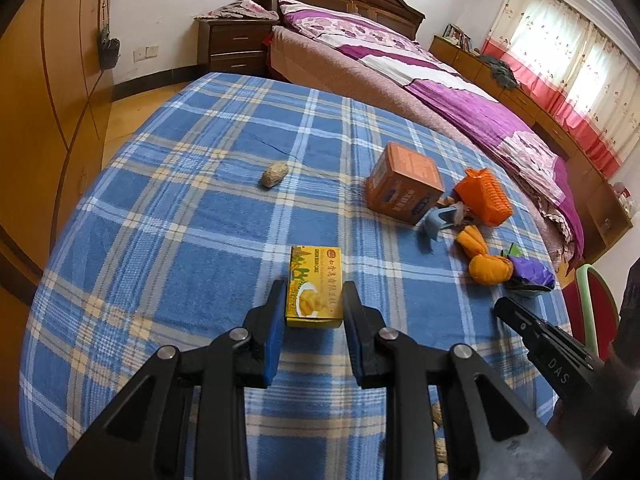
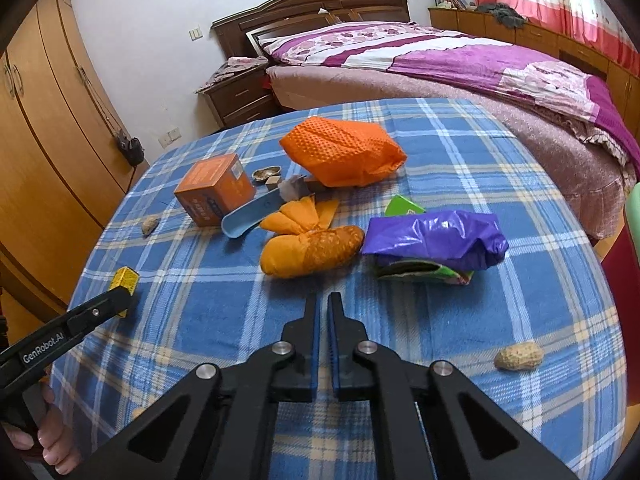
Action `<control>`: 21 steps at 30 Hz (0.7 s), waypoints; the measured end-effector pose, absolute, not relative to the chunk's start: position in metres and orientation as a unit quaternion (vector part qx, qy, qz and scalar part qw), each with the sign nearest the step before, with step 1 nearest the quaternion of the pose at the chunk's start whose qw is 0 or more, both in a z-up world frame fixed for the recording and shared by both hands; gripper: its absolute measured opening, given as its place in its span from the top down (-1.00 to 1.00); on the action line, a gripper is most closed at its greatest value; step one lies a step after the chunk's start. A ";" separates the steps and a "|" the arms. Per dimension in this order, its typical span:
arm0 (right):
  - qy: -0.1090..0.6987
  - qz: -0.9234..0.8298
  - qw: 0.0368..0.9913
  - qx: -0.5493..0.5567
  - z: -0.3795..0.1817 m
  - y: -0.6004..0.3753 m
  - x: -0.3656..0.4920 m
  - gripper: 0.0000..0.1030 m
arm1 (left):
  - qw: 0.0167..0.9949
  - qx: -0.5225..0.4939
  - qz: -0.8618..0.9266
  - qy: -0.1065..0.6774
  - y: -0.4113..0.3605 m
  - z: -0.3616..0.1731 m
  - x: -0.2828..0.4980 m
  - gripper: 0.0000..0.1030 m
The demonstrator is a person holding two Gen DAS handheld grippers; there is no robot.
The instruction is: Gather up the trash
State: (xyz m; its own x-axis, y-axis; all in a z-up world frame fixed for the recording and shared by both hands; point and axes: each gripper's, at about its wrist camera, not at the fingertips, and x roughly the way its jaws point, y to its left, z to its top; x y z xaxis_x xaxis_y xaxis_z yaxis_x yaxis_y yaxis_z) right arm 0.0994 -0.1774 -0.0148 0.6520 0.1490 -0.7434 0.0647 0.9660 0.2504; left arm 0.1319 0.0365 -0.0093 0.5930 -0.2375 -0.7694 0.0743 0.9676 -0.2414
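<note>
The left hand-held gripper (image 1: 314,300) pinches the yellow box (image 1: 315,286), which could slip loose if tilted, while the right hand-held gripper (image 2: 324,312), pressed together and empty, cannot catch it.

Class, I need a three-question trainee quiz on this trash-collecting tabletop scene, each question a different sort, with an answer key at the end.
1. True or false: the left gripper is closed on the yellow box.
2. Which lies nearest the right gripper? A) orange box B) orange pouch C) blue scoop
3. Fill in: the purple bag lies on top of a ____ packet.

Key: 1 true; 2 B; 3 green.
</note>
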 end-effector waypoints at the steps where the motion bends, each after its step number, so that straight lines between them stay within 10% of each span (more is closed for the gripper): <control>1: 0.415 0.026 0.900 0.132 -0.014 -0.178 0.097 0.90 | 0.888 -0.091 -0.089 0.442 0.035 -0.008 0.131 0.47; 10: 0.398 0.044 0.904 0.148 0.001 -0.183 0.089 0.89 | 0.888 -0.087 -0.092 0.442 0.029 -0.006 0.128 0.46; 14: 0.404 0.048 0.900 0.155 0.000 -0.183 0.095 -0.01 | 0.888 -0.087 -0.089 0.443 0.029 -0.006 0.131 0.47; 21: 0.411 0.048 0.901 0.133 -0.003 -0.173 0.113 -0.12 | 0.887 -0.087 -0.088 0.444 0.030 -0.007 0.139 0.47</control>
